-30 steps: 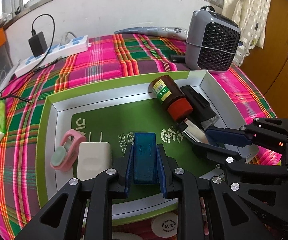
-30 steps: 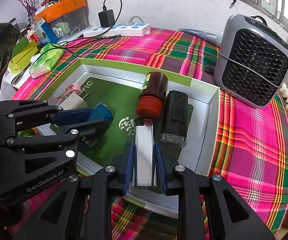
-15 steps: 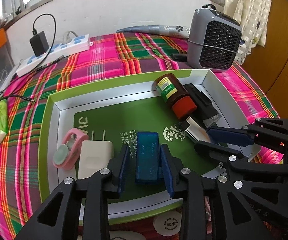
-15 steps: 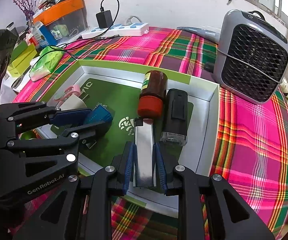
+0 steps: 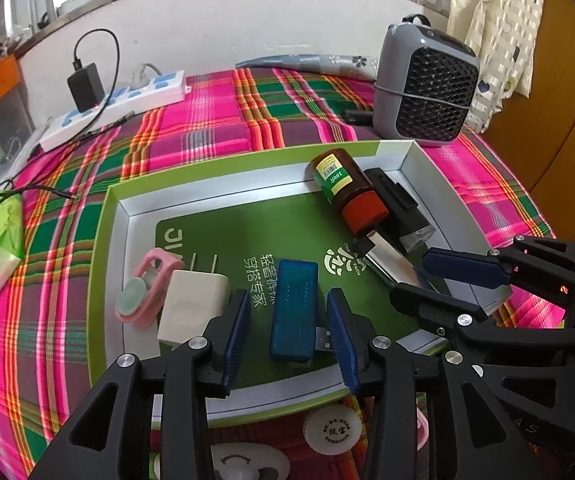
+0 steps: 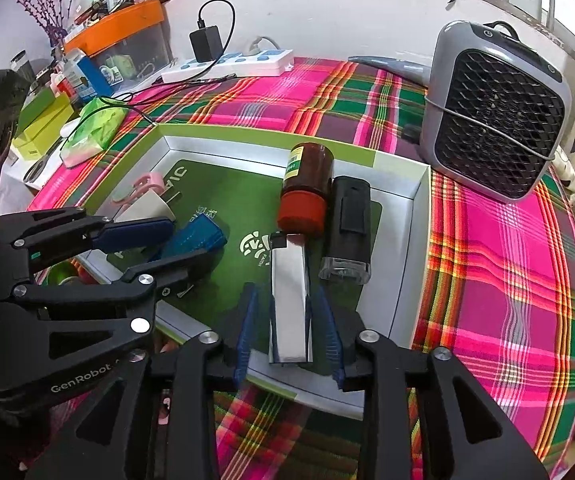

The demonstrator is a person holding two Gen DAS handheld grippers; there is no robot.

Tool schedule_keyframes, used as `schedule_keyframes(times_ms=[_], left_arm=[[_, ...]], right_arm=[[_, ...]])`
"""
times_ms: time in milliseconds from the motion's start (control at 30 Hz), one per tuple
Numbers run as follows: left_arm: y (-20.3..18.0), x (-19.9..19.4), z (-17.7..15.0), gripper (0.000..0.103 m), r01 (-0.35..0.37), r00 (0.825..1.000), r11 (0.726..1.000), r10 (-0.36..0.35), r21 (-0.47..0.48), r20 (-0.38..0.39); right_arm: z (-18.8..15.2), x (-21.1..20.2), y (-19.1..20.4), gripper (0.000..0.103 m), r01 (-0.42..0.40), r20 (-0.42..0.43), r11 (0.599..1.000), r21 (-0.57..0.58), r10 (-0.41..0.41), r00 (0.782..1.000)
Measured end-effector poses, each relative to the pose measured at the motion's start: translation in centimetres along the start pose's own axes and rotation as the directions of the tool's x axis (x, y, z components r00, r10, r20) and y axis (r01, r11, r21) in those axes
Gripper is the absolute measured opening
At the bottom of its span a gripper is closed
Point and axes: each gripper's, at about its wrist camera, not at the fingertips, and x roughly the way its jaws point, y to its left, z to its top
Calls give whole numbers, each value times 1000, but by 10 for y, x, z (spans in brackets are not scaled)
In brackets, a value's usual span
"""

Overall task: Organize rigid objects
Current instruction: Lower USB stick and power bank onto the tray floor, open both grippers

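Blue and translucent, the USB stick (image 5: 293,310) lay flat on the green floor of the tray (image 5: 115,216), between the parted jaws of our left gripper (image 5: 289,336), touching neither pad. Just to its left we saw a white charger (image 5: 191,308) and a pink clip (image 5: 143,292). Our right gripper (image 6: 289,330) also stood with jaws apart, a silver lighter (image 6: 289,300) between them on the tray floor. Beyond the lighter lay a brown bottle (image 6: 307,188) and, beside it, a black case (image 6: 347,224). A grey fan (image 6: 495,128) stood on the plaid cloth (image 6: 499,264).
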Motion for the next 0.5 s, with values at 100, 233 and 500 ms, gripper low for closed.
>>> schedule_keyframes(times_ms=[100,233,500], left_arm=[[0,-6,-1,41,-5,1000,1000,5,-6,14],[0,-16,-5,41,-15,999,1000,16,-8,32],[4,-37,-15,42,-19,998,999,21,-35,62]], right_arm=[[-2,-6,2,34,9,13,1000,5,-9,1000],[-4,-15,4,34,21,36,1000,7,-22,999],[-11,-32,10,34,31,69,999,20,-32,997]])
